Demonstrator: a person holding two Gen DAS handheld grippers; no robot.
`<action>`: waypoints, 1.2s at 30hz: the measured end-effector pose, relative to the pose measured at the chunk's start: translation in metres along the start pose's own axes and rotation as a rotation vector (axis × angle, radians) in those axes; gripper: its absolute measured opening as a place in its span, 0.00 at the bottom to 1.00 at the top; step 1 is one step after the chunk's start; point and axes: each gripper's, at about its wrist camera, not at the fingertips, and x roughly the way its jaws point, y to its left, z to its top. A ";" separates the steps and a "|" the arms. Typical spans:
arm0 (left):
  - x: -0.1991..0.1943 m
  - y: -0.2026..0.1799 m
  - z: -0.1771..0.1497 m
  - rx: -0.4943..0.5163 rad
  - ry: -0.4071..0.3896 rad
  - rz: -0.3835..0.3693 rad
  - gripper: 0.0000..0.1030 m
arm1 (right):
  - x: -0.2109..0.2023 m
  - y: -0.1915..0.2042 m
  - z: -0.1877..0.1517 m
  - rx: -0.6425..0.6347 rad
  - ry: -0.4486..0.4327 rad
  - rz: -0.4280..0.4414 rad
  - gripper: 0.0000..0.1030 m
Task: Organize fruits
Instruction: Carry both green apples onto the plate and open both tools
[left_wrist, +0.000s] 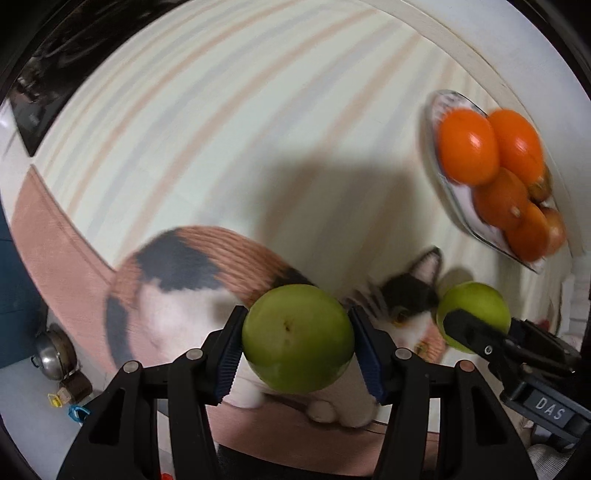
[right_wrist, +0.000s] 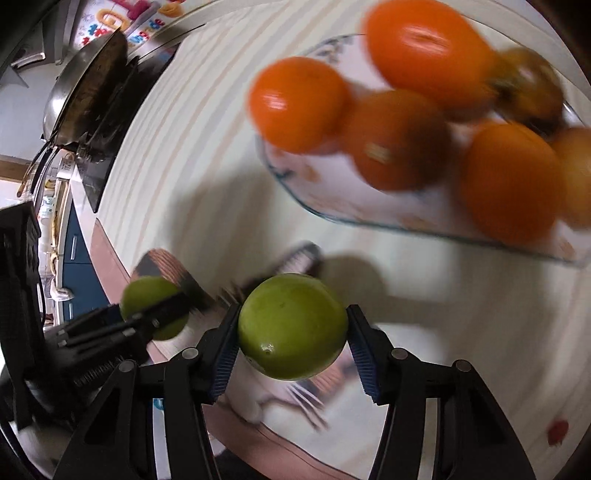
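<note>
Above the striped tablecloth (left_wrist: 221, 110) I had each gripper pinching a green fruit — left gripper (left_wrist: 297, 341), right gripper (right_wrist: 291, 332) — near the plate (right_wrist: 332, 199) of oranges (right_wrist: 513, 181).

Striped tablecloth (left_wrist: 229, 122): cat-print mat (left_wrist: 177, 280), plate (left_wrist: 448, 206) of oranges (left_wrist: 467, 147).

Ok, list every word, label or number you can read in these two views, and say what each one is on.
"DAS": white letters on a small dark plate on the body of the right tongs, seen in the left wrist view.
Colourful big letters on a poster at the top left of the right wrist view: too blurred and cut off to read.
Nothing else carries legible text.
</note>
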 end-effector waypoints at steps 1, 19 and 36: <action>0.003 -0.007 -0.001 0.016 0.008 -0.011 0.51 | -0.003 -0.006 -0.004 0.006 0.001 -0.004 0.57; -0.026 -0.056 0.005 0.072 -0.028 -0.010 0.51 | -0.026 -0.047 -0.028 0.067 -0.079 0.018 0.57; -0.111 -0.136 0.116 0.209 -0.141 -0.105 0.51 | -0.157 -0.121 0.055 0.199 -0.348 0.014 0.57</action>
